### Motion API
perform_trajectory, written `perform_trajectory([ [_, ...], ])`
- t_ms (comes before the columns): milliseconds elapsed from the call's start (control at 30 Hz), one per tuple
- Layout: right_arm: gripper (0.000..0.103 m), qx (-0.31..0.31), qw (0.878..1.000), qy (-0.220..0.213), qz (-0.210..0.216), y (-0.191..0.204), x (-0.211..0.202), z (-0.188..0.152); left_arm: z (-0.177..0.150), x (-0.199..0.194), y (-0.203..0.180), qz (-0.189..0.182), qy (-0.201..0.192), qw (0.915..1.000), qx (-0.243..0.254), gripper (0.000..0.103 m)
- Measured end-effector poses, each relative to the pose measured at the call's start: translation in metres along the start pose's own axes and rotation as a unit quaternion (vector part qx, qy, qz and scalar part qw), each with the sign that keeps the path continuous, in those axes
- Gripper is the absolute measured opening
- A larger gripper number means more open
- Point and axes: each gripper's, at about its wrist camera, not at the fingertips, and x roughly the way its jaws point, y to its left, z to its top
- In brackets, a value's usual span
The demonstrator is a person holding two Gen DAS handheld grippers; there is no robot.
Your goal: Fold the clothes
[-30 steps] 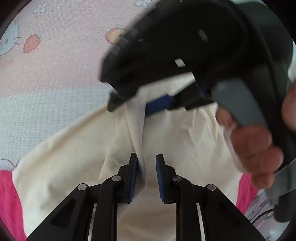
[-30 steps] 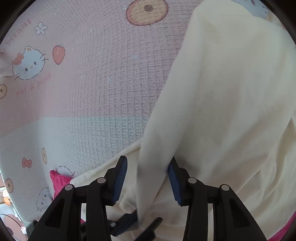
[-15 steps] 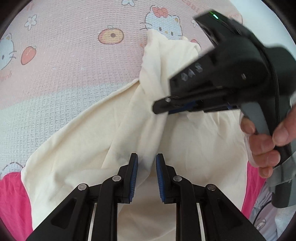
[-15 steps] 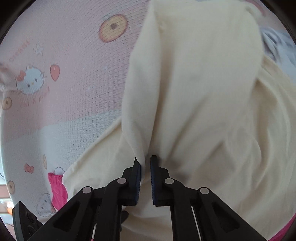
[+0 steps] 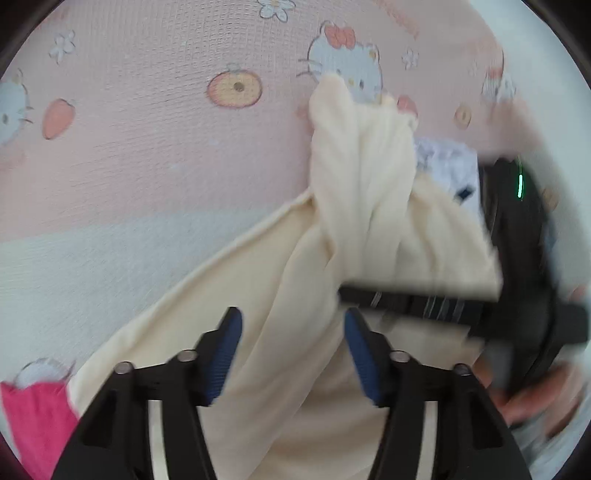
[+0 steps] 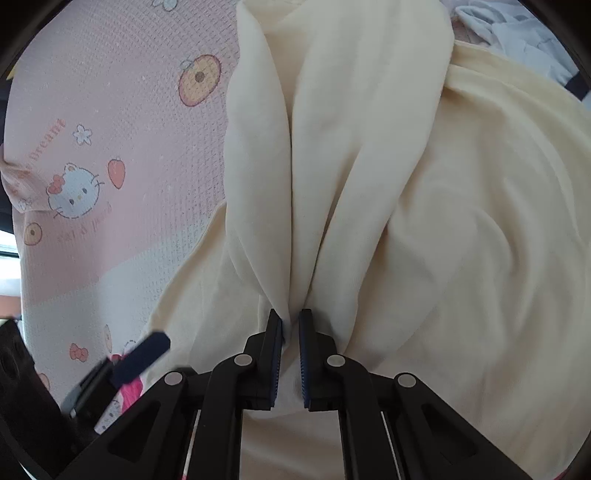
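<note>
**Inspector:** Item under inspection: the cream garment [image 6: 461,221]. Location?

**Assistant:** It lies across the cartoon-print bed sheet [image 6: 122,122], with one long bunched part, possibly a sleeve, drawn up in a ridge. A pink garment [image 5: 33,417] shows at its lower left edge.

**Inspector:** State of the tools?

**Assistant:** The right hand-held gripper [image 6: 290,325] is pressed together, pinching the gathered ridge of cream fabric at its narrow end. The left hand-held gripper [image 5: 291,332] has just been opening; its jaws stand spread with a fold of cloth between them, pads clear of it.

**Inspector:** Advice for the step in hand?

**Assistant:** In my judgement, the right should keep its pinch firm and carry the ridge across the body panel so it lands flat, while the left takes a fresh hold to keep the panel from dragging.

**Inspector:** Differences between views?

**Assistant:** Only the left wrist view shows the far tip of the ridge resting on the sheet, and the person's hand [image 5: 532,398] on the right tool. Only the right wrist view shows the pinch itself and the white clothing [image 6: 517,33] beyond.
</note>
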Motion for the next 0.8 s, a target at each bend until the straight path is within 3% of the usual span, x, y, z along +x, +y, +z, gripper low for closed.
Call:
perform_trajectory([
  [100, 0.004, 0.017, 1.0, 0.002, 0.023, -0.009, 0.001, -0.001, 0.026, 0.012, -0.004, -0.036, 0.007, 0.9992, -0.015, 0.057],
  [133, 0.004, 0.022, 0.999, 0.005, 0.035, -0.013, 0.001, -0.001, -0.004, -0.007, -0.006, -0.045, 0.008, 0.9989, -0.014, 0.057],
  [167, 0.004, 0.029, 0.998, 0.009, 0.048, -0.017, 0.002, -0.001, -0.002, -0.004, -0.008, -0.058, 0.012, 0.9981, -0.016, 0.057],
  [200, 0.004, 0.042, 0.997, 0.014, 0.065, -0.023, 0.003, -0.001, -0.035, -0.013, -0.016, -0.069, 0.015, 0.9974, -0.017, 0.057],
  [267, 0.004, 0.068, 0.993, 0.023, 0.094, -0.034, 0.005, -0.001, -0.063, -0.013, -0.015, -0.077, 0.028, 0.9963, -0.025, 0.057],
  [400, 0.004, 0.063, 0.993, 0.024, 0.101, -0.04, 0.002, 0.005, -0.056, 0.011, -0.019, -0.065, 0.042, 0.9966, -0.029, 0.056],
  [467, 0.005, 0.06, 0.993, 0.025, 0.098, -0.038, 0.002, 0.001, -0.063, 0.007, -0.013, -0.066, 0.039, 0.9967, -0.027, 0.048],
  [500, 0.01, 0.06, 0.993, 0.026, 0.097, -0.037, 0.003, -0.003, -0.064, 0.007, -0.013, -0.061, 0.034, 0.9973, -0.022, 0.03],
  [533, 0.014, 0.06, 0.993, 0.026, 0.095, -0.036, 0.003, -0.006, -0.065, 0.006, -0.014, -0.055, 0.028, 0.9979, -0.016, 0.022],
  [800, 0.049, 0.097, 0.992, -0.004, 0.078, -0.039, -0.033, 0.015, -0.068, -0.006, -0.018, -0.09, -0.004, 0.9959, 0.001, 0.015],
])
